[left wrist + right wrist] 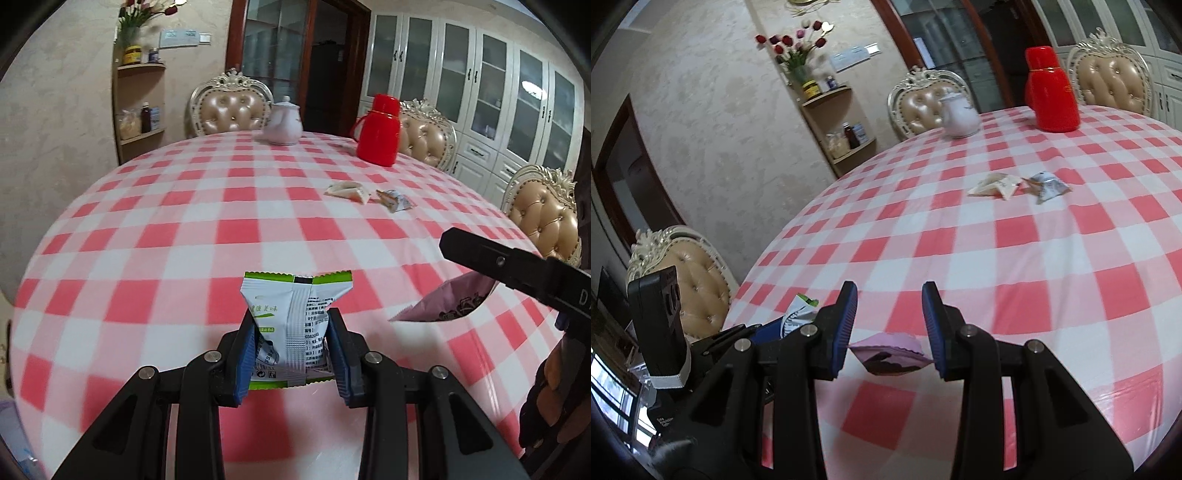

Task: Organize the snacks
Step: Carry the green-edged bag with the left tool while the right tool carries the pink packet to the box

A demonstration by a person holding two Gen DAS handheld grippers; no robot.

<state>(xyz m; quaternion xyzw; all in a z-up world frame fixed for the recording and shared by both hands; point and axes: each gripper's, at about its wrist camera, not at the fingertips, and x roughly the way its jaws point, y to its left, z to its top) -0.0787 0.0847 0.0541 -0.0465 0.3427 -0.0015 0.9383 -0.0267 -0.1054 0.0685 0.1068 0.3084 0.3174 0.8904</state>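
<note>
My left gripper (291,325) is shut on a white and green snack packet (291,317), held upright above the red-checked tablecloth (184,221). Its top also shows in the right wrist view (799,310). My right gripper (889,302) has its jaws apart around a pink and brown snack packet (890,354) that sits low between the pads; I cannot tell whether they grip it. The pink packet also shows in the left wrist view (450,301) under the right gripper's body. A cream packet (347,191) (995,184) and a grey-orange packet (395,199) (1049,186) lie side by side farther out.
A white teapot (282,123) (958,116) and a red thermos (378,129) (1051,90) stand at the table's far side. Padded chairs (229,107) ring the table. A corner shelf (842,122) with jars and flowers is on the wall.
</note>
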